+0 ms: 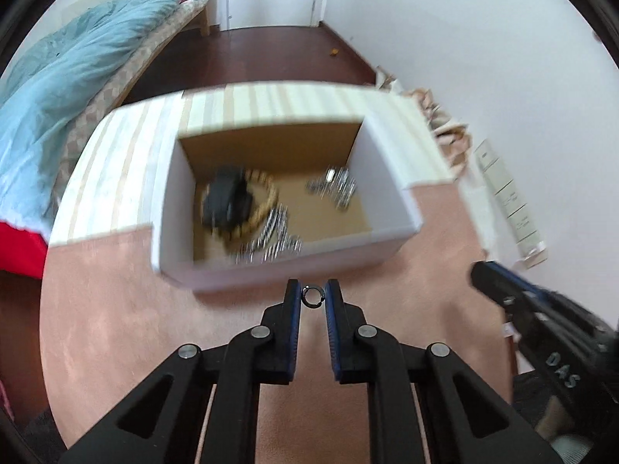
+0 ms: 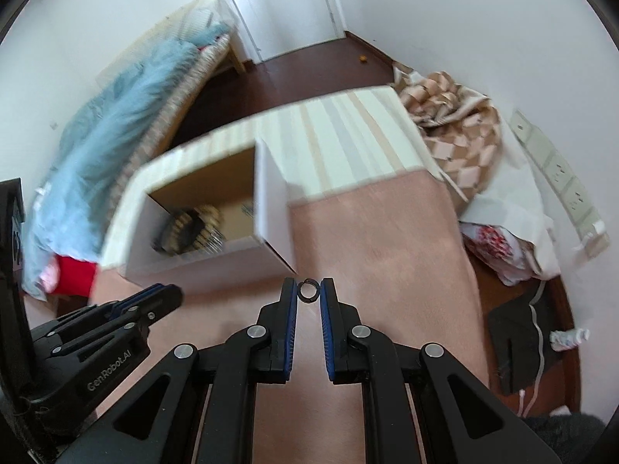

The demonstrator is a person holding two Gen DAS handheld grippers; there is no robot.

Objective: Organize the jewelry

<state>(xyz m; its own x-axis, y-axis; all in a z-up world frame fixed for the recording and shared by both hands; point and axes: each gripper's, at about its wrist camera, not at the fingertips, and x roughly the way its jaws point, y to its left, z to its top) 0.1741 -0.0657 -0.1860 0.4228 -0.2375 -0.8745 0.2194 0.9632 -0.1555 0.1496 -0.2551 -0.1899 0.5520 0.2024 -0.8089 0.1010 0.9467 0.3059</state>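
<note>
My left gripper (image 1: 312, 297) is shut on a small dark ring (image 1: 312, 296), held at its fingertips just short of the near wall of an open white cardboard box (image 1: 271, 266). The box holds a dark bracelet (image 1: 226, 201), a beaded bracelet (image 1: 263, 208) and silver chains (image 1: 332, 185). My right gripper (image 2: 308, 290) is shut on a second small dark ring (image 2: 308, 290), near the box's right corner (image 2: 271, 247). The left gripper shows in the right wrist view (image 2: 162, 295) at lower left; the right gripper shows in the left wrist view (image 1: 487, 274) at right.
The box stands on a pink cloth-covered surface (image 1: 116, 309) with a striped cloth (image 2: 348, 135) behind it. A bed with a blue blanket (image 1: 58, 89) lies to the left. A checked cloth (image 2: 456, 123) and wall sockets (image 2: 561, 178) are at right.
</note>
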